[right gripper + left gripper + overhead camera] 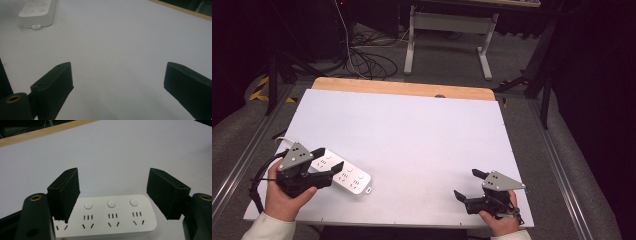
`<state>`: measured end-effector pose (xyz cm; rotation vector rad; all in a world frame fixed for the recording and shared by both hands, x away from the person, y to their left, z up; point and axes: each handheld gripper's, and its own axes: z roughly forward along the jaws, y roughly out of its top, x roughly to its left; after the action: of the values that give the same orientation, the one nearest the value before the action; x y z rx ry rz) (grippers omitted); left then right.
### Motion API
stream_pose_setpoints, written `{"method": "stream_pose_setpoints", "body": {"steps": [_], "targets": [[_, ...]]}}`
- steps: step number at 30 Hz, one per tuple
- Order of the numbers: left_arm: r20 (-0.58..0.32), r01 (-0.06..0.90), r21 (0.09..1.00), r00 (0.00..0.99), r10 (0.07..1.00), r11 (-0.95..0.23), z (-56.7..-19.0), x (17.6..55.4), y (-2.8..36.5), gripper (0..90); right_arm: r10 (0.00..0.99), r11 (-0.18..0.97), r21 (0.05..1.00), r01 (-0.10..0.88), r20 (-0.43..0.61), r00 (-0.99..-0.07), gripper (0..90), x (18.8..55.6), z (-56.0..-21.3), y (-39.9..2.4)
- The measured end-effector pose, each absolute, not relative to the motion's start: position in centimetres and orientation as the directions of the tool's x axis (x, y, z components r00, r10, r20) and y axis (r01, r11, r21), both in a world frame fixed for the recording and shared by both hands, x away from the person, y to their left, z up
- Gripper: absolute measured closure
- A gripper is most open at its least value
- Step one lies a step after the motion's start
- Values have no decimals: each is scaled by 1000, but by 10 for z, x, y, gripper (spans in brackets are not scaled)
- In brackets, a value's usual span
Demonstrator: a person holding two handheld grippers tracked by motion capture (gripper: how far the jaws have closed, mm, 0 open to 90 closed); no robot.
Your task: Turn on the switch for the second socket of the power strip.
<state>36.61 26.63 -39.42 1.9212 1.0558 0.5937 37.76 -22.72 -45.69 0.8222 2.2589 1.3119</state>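
A white power strip (343,173) lies flat on the white surface (412,135) near its front left corner, sockets and round buttons facing up, its long axis slanting across the corner. The left gripper (326,165) sits over it with its fingers (65,192) spread wide, one on each side of the strip's width as seen in the left gripper view; they stand above the body and apart from it, not pinching anything. That straddling pose suits a grasp across the narrow dimension, which looks like the reason the hand (287,197) is angled along the strip rather than square to the surface edge. The strip's rounded end with a small tab (36,26) points toward the middle of the surface, and in the right gripper view it lies well away at the upper left. The right gripper (469,186) rests low near the front right corner, its fingers (53,87) likewise spread with nothing but bare surface between them, probably parked there to stay clear while the left side works. A wooden strip (402,89) borders the far edge.
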Motion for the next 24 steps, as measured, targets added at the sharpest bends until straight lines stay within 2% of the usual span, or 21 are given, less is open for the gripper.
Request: {"method": "stream_pose_setpoints", "body": {"steps": [7, 15, 20, 24], "targets": [[8, 455, 841, 531, 847, -293, -396, 372, 260, 274, 663, 389, 875, 290, -47, -747, 88, 378, -457, -227], [10, 448, 844, 538, 843, -296, -395, 372, 262, 419, 663, 385, 876, 291, -43, -747, 88, 378, -457, -227], [44, 442, 837, 533, 845, -322, -394, 373, 262, 463, 664, 384, 876, 292, -43, -746, 88, 378, -457, -227], [9, 487, 817, 525, 851, -309, -393, 378, 264, 555, 665, 387, 876, 289, -48, -745, 97, 378, -457, -226]]}}
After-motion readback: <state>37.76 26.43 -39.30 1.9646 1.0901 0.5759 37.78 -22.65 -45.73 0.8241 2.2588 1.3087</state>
